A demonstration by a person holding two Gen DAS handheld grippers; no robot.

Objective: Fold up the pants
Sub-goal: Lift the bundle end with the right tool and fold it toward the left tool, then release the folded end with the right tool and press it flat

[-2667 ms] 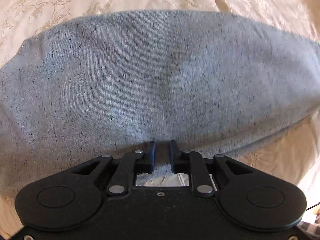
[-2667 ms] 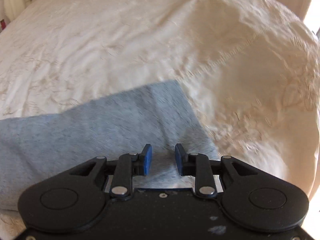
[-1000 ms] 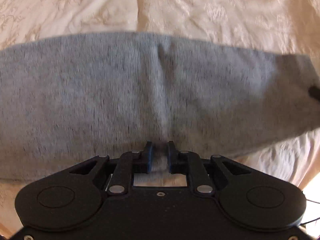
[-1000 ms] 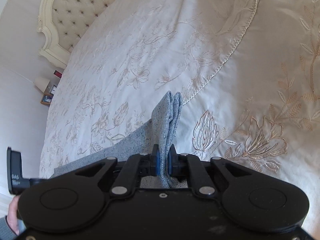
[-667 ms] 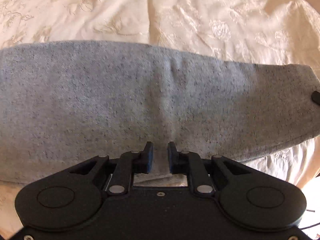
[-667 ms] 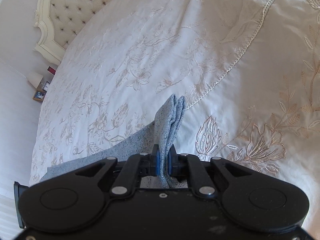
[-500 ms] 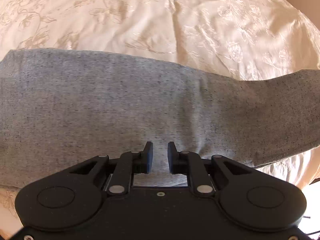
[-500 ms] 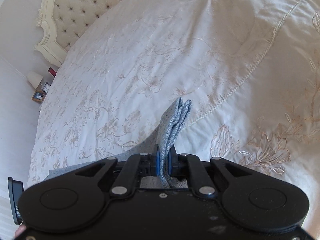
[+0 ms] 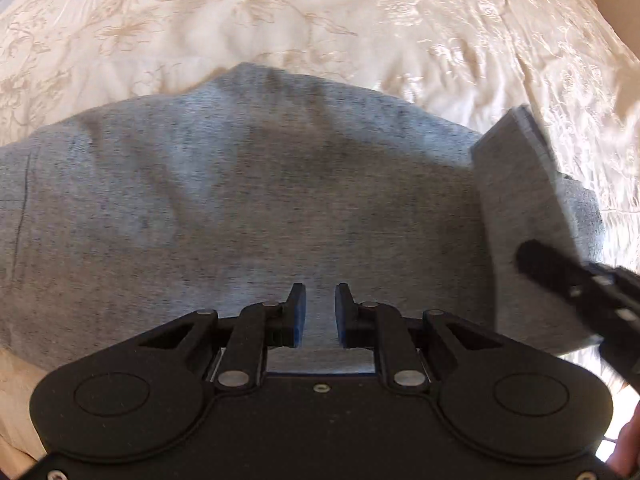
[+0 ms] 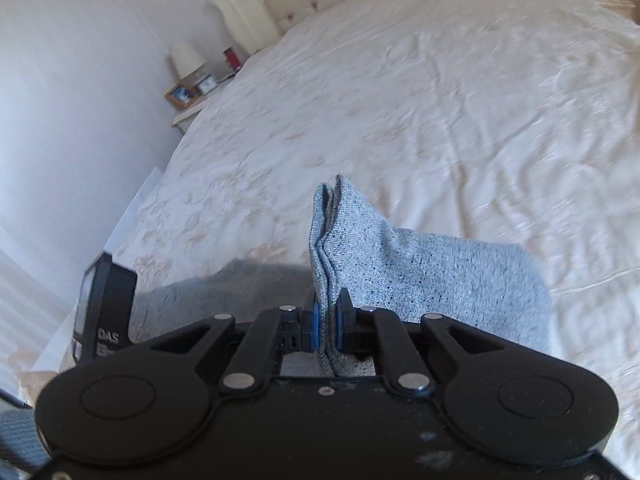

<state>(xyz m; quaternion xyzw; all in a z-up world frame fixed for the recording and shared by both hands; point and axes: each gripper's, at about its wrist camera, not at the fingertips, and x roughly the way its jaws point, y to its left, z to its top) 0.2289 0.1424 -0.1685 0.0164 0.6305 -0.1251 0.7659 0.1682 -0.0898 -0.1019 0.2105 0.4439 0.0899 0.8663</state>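
Right gripper (image 10: 327, 322) is clamped on the stacked leg end of the pants (image 9: 280, 208); the layered edge stands up between its blue pads at lower centre of the right wrist view. Left gripper (image 9: 319, 314) has its jaws slightly apart with grey fabric lying in the gap; whether the pads press on that fabric cannot be told.

Change since a second ago: the gripped leg end, which then hung over bare bedspread (image 10: 460, 100) with the rest of the garment trailing to lower left, now stands above the grey body of the pants. In the left wrist view the right gripper enters at right centre, carrying a folded flap over the garment's right end. In that view the pants, earlier a long band across the frame, now fill the middle as a shorter, wider mass.

Judgement: the lengthwise fold is in progress, with the leg end brought over toward the far part of the garment; it is not yet laid down.

Containers: none in view. A nightstand (image 10: 188, 112) at upper left of the right wrist view carries a lamp (image 10: 187, 58) and small frames.
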